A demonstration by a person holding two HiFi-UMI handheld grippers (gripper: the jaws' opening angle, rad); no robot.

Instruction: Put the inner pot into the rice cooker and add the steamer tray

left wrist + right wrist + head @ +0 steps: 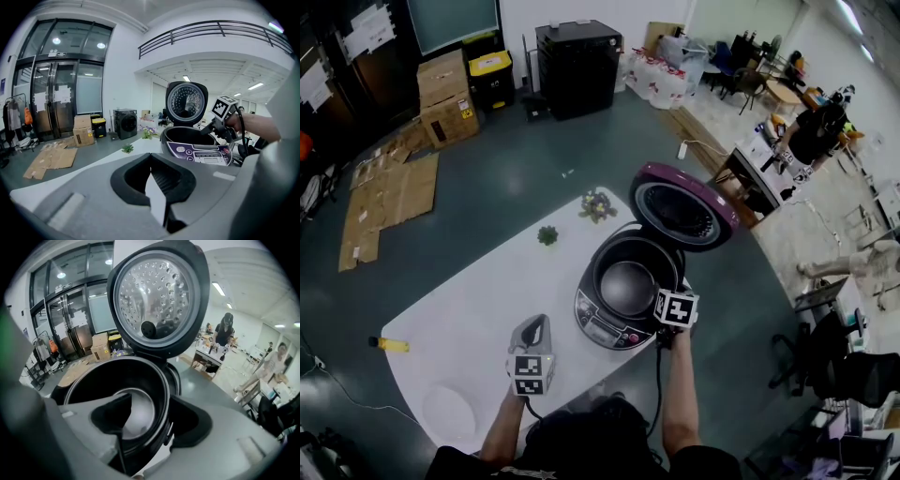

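The purple and silver rice cooker (602,328) stands on the white table (478,309) with its lid (682,206) swung up. The dark inner pot (628,281) sits inside the cooker body. My right gripper (662,294) is at the pot's near right rim (165,394), open, one jaw inside the pot and one outside, pads off the rim. My left gripper (534,324) rests low over the table to the left of the cooker, shut on nothing. The left gripper view shows the cooker (197,151) and the right gripper (209,129) ahead. A pale round disc (450,411) lies at the table's near left.
A small green plant (547,234) and a bunch of flowers (597,204) stand at the table's far side. A yellow item (392,345) lies at the left edge. Cardboard boxes (445,98) and a black cabinet (578,66) stand on the floor beyond.
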